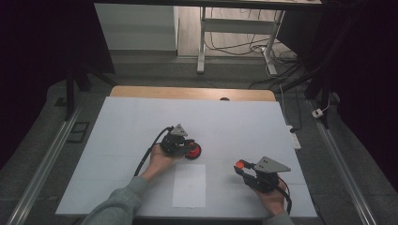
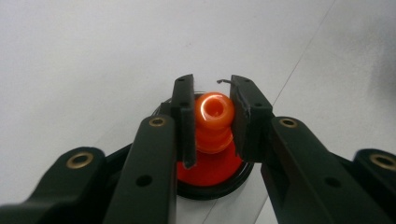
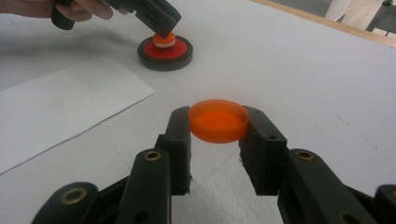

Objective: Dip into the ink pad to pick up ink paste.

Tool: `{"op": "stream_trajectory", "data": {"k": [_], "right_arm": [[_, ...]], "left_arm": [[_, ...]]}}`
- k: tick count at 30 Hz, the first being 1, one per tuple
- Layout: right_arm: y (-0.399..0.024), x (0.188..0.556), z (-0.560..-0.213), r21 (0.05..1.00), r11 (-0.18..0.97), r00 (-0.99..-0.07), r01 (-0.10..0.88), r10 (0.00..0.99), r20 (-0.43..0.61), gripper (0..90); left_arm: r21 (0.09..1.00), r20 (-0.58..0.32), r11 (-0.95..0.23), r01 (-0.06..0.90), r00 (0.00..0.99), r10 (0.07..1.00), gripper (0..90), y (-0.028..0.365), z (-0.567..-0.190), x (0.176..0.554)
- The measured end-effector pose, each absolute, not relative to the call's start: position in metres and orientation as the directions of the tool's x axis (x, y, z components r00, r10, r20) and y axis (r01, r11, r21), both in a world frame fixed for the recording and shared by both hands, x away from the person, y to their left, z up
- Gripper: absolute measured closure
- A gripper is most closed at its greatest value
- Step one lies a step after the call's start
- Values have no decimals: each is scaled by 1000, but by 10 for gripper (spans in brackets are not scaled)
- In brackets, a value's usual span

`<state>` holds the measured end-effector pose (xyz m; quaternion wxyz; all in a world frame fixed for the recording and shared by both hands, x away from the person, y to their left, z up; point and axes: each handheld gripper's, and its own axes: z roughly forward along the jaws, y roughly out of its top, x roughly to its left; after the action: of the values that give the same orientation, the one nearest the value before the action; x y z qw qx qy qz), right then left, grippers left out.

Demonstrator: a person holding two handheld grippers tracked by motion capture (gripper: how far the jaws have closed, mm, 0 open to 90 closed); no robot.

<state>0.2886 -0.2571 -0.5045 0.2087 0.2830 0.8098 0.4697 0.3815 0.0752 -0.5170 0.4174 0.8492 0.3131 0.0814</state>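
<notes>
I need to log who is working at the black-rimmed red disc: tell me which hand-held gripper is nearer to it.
Left. The left hand-held gripper is right over the black-rimmed red disc, shut on its orange knob. The right hand-held gripper is off to the side across the table, holding an orange cap.

Dim room: grey floor [image 1: 155, 70], a white desk frame [image 1: 202, 42] beyond the table, cables [image 1: 234, 47] (tangled) beneath it

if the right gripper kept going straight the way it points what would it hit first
Probably the black-rimmed red disc where the left gripper holds the orange knob; bare table lies before it, though depth is unclear.
</notes>
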Motion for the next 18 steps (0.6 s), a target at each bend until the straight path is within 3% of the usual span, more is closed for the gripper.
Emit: {"op": "stream_trajectory", "data": {"k": [18], "right_arm": [[-256, 288, -505, 877, 402, -758, 264, 649, -68, 643]], "left_arm": [[755, -107, -466, 460, 789, 605, 719, 74, -522, 380]]}}
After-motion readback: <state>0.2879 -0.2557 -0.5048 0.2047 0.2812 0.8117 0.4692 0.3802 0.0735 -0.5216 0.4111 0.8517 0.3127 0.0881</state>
